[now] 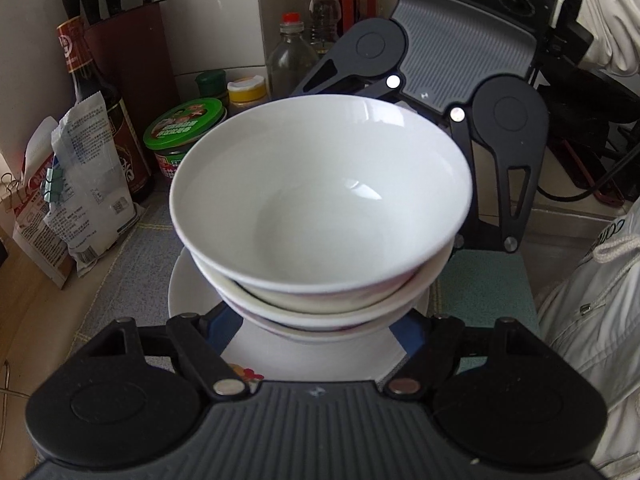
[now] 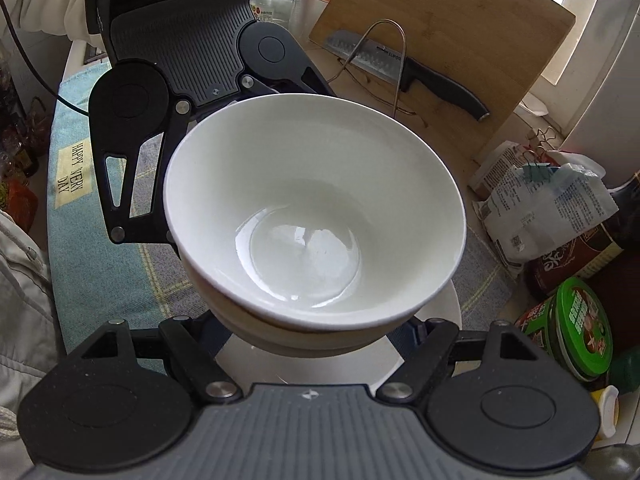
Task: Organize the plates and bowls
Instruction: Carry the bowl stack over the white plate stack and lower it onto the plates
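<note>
Left gripper (image 1: 316,326) and right gripper (image 2: 316,330) face each other across a stack of glossy white ceramic bowls (image 1: 320,196), each with its jaws spread to either side of the stack's lower bowls; whether the fingers press the stack cannot be told. Bowls nest on a white round plate (image 1: 192,292) resting on a grey checked cloth (image 1: 132,256) over the worktop. Green-lidded tin (image 1: 184,124) stands beyond the stack, near the back edge.
</note>
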The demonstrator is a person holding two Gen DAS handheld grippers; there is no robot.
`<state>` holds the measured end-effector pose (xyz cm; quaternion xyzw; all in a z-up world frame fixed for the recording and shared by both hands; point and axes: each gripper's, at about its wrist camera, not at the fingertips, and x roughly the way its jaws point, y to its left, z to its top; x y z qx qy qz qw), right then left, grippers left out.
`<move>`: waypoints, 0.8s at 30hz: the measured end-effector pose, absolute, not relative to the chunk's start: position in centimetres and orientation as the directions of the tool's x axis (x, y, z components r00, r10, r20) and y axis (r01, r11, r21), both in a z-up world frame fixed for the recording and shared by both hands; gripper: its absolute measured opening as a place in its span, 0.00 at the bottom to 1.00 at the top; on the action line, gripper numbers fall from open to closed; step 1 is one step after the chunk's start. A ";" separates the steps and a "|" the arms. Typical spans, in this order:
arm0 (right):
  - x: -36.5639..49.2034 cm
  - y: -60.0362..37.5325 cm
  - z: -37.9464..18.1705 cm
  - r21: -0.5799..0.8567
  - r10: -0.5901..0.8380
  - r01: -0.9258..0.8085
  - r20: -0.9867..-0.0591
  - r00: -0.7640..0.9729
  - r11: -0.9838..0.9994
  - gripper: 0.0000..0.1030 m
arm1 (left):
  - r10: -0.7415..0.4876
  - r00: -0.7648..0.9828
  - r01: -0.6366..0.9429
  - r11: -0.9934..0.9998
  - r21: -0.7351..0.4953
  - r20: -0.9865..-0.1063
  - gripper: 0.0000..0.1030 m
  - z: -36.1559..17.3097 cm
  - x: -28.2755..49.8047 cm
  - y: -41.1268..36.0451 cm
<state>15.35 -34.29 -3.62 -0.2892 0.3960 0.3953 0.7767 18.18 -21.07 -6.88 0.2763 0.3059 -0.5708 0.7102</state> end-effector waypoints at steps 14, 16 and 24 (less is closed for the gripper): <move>17.6 -36.0 -5.7 -0.126 0.369 -0.840 -0.857 0.360 0.527 0.81 | -0.615 0.148 0.978 0.205 0.024 -0.775 0.76 -8.7 20.0 -22.9; 17.8 -36.1 -5.9 -0.115 0.372 -0.841 -0.859 0.352 0.529 0.81 | -0.613 0.148 0.978 0.206 0.024 -0.776 0.76 -8.8 20.2 -23.0; 18.3 -36.4 -6.2 -0.105 0.369 -0.840 -0.864 0.342 0.533 0.81 | -0.614 0.136 0.977 0.212 0.004 -0.778 0.76 -9.1 20.7 -23.0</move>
